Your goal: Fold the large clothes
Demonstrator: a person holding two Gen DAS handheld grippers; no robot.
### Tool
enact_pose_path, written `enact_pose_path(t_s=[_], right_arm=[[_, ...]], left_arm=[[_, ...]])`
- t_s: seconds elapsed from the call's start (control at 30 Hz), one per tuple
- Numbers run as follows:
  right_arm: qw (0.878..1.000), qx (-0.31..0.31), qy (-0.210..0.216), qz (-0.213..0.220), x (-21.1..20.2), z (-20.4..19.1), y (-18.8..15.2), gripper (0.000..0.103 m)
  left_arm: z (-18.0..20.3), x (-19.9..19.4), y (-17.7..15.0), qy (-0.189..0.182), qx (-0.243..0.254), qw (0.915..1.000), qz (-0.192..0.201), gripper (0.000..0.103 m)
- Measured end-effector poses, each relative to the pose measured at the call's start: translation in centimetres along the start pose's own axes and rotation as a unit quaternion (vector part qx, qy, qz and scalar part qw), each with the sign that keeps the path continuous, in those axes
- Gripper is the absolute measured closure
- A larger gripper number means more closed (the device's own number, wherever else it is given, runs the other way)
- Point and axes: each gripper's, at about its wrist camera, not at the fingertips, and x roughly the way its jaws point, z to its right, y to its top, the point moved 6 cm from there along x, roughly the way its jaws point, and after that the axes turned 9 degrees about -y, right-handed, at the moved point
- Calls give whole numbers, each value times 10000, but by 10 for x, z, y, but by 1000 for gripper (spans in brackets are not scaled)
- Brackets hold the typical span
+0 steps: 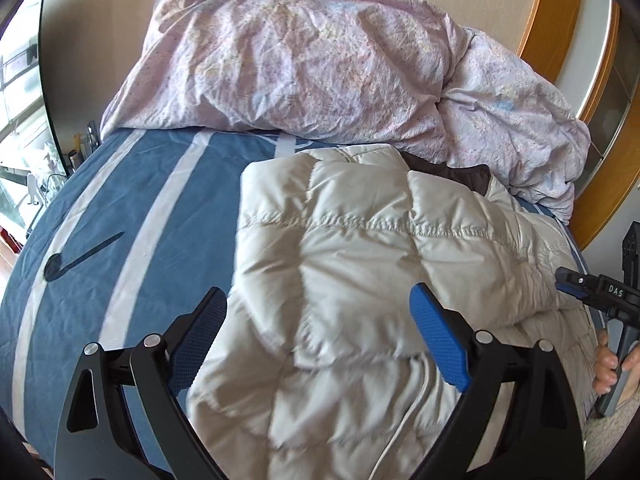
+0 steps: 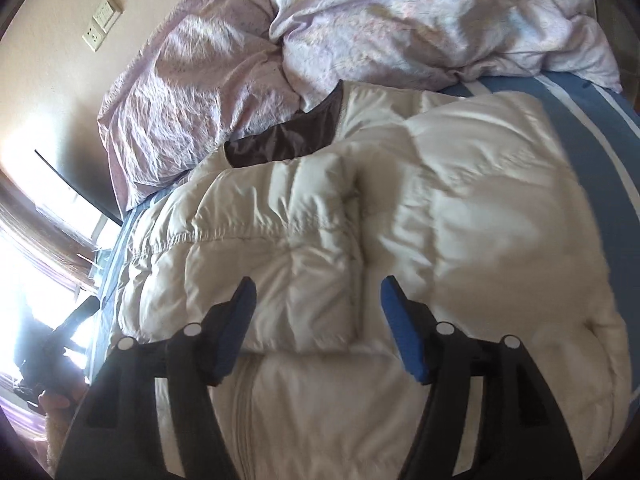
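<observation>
The bed (image 1: 120, 208), under a blue sheet with white stripes, fills most of both views. Across its far end a crumpled lilac duvet (image 1: 304, 64) is heaped against the wall, one end spilling down toward the bed's right edge.

In front of the duvet lies the jacket (image 1: 360, 248), a cream quilted puffer, folded in on itself on the sheet. It sits on the right half of the bed in the left wrist view, its far end touching the duvet. A patch of dark brown lining (image 2: 288, 136) shows at that end. In the right wrist view a folded panel lies on top of the body, and a zip runs along the near part.

The left tongs (image 1: 318, 332) hang over the near part of the jacket, jaws spread wide, with nothing clamped between the blue pads; the fabric lies below them. The right tongs (image 2: 316, 312) hang over the folded panel, jaws likewise apart and gripping nothing. From the left wrist view they show at the right border, held by a hand (image 1: 610, 364).

A wall socket (image 2: 102, 22) sits on the wall beyond the duvet.
</observation>
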Motion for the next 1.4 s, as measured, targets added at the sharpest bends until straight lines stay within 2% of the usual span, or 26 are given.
enact_pose_path(t_s=[0.2,0.47,0.67,0.8,0.9,1.1,1.4], right_arm=[[9996,273,-83,-86,-55,62,-22,28],[9963,724,-144,-439,-105,155,-74,26],[9889,1256,263,-744,-113,204,-119,26],[9821,1462,672,-984,-112,213,-142,26],[9815,1391,789,-1050,-113,211,-152,28],[9782,1268,1070,-1244,-113,200,-169,32],[9765,1182,1327,-1223,-119,184,-185,40]], left_arm=[[-29,-41,-37,-259,-101,9993,-235,9],[-54,-77,-94,-895,-251,9938,-605,9],[-72,-89,-131,-1456,-773,9836,-735,10],[-78,-90,-149,-1910,-1297,9698,-789,15],[-77,-88,-161,-2112,-1487,9625,-831,19],[-66,-92,-174,-2536,-1626,9500,-828,24],[-47,-103,-202,-3014,-1951,9303,-747,29]])
